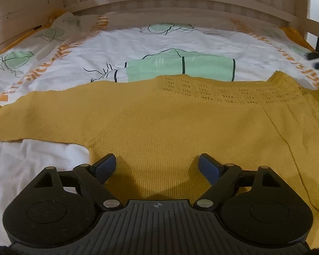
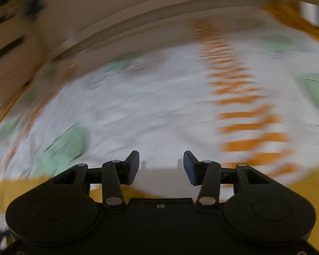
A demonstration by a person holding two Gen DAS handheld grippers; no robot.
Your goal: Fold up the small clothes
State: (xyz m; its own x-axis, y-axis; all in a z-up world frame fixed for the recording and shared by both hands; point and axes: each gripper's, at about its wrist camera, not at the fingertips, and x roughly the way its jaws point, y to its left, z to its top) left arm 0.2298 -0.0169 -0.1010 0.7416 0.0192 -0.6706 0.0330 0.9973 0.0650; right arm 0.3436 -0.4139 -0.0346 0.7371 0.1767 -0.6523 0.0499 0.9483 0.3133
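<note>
Left wrist view: my left gripper (image 1: 157, 165) hung low over the yellow knit sweater (image 1: 159, 123), jaws spread wide, nothing between them, blue pads (image 1: 105, 165) just above the knit. The sweater lay flat on the printed bedsheet (image 1: 138, 44), one sleeve (image 1: 21, 114) running out toward 9 o'clock, the eyelet yoke (image 1: 223, 91) at about 1 o'clock, a loose yarn strand (image 1: 287, 144) trailing down at 4 o'clock. Wooden bed rail (image 1: 180, 2) at 12 o'clock. Right wrist view: heavily motion-blurred. My right gripper (image 2: 161, 167) was released too, jaws apart and empty, over white sheet with the orange striped band (image 2: 244, 114) at 2 o'clock; yellow fabric showed only along the bottom edge, at 7 and 5 o'clock. Risks, as I judged them: the knit is soft and stretchy, so a shallow pinch could lift one layer only and skew the fold; the loose strand could snag on a finger; the right gripper's fast swing could drag the sheet and shift the garment. No legible writing or brand anywhere; only a small crosshair mark (image 1: 158, 205) on the left gripper body.
</note>
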